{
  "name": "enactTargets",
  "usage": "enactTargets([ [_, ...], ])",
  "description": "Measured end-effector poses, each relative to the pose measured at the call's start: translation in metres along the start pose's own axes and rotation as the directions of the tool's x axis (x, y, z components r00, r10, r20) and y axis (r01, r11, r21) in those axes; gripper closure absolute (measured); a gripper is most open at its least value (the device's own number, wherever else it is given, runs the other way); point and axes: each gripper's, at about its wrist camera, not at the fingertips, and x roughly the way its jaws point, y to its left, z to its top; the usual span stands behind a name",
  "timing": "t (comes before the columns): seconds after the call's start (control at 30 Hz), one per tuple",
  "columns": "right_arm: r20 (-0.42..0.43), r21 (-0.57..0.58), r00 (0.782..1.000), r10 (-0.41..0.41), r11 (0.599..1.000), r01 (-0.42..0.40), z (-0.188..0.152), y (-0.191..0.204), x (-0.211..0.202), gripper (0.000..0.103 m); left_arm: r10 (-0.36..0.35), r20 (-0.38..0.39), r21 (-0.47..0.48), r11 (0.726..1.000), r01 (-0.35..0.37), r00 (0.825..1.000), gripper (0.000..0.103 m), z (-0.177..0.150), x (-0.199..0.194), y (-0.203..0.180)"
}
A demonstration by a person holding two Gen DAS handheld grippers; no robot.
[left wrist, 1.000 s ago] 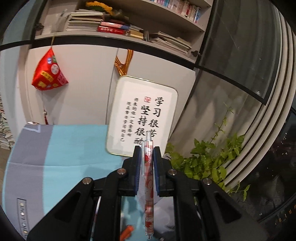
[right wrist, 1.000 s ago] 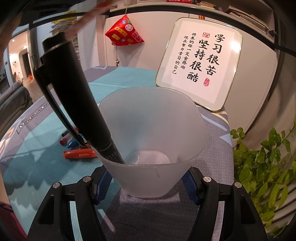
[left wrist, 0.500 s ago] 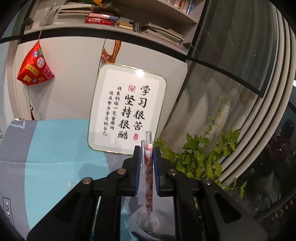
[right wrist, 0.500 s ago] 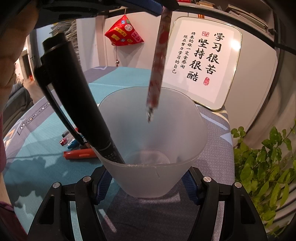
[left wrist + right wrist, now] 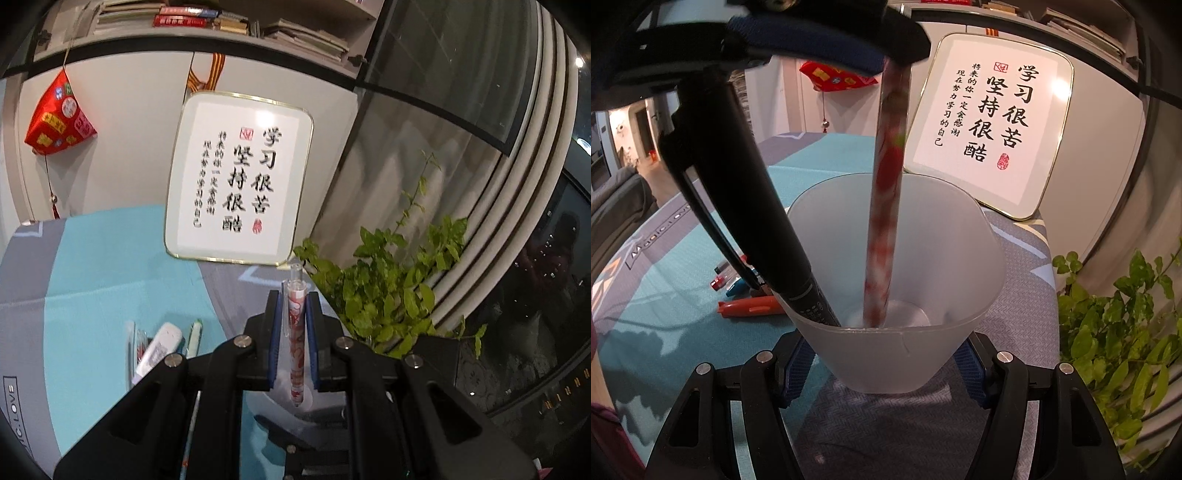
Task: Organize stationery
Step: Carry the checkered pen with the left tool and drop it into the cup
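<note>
- The right gripper [image 5: 882, 365] clamps the base of a frosted plastic cup [image 5: 908, 354]; both pads press the cup wall, so the jaws are closed on the cup, which stands upright between them on the table cover [image 5: 683, 295].
- The left gripper [image 5: 293, 332] holds a red-patterned pen [image 5: 295, 339] upright; the jaws are nearly together and pinch the barrel from both sides.
- The pen's clear cap end rises above the jaws; its tip hangs below them.
- In the right wrist view, the pen [image 5: 884, 206] reaches from the left gripper, above the cup, down inside the cup; whether the tip touches the bottom cannot be told.
- Done: a black marker [image 5: 746, 206] already leans in the cup, against the rim on the left jaw side.
- In hand, by judgement: the pen is nearly placed and only needs releasing.
- Left to do: an orange pen [image 5: 750, 308] and several other pens [image 5: 729, 282] lie on the cover, left of the right jaws.
- More items, including a white stick-shaped one [image 5: 159, 349], lie left of the left jaws.
- Judgement: well under half of the items are stored.
</note>
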Motion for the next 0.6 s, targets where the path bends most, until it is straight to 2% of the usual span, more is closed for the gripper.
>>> enactTargets([
  [0.4,-0.001,0.000,1.000,0.000,1.000,0.000,0.001,-0.001,0.000,0.034,-0.004,-0.064,0.007,1.000,0.004,0.998,0.092,-0.012,-0.001,0.001],
  [0.5,-0.001,0.002,1.000,0.002,1.000,-0.002,0.000,-0.001,0.000,0.034,0.004,-0.065,0.015,1.000,-0.003,0.998,0.087,-0.013,-0.003,0.002],
  [0.57,-0.001,0.001,1.000,0.001,1.000,-0.001,0.000,-0.001,0.001,0.034,0.008,-0.061,0.018,1.000,-0.007,0.998,0.077,-0.013,-0.006,0.003],
  [0.6,-0.001,0.001,1.000,0.001,1.000,-0.001,0.000,-0.001,0.000,0.034,0.007,-0.057,0.018,1.000,-0.006,0.998,0.075,-0.013,-0.009,0.004],
])
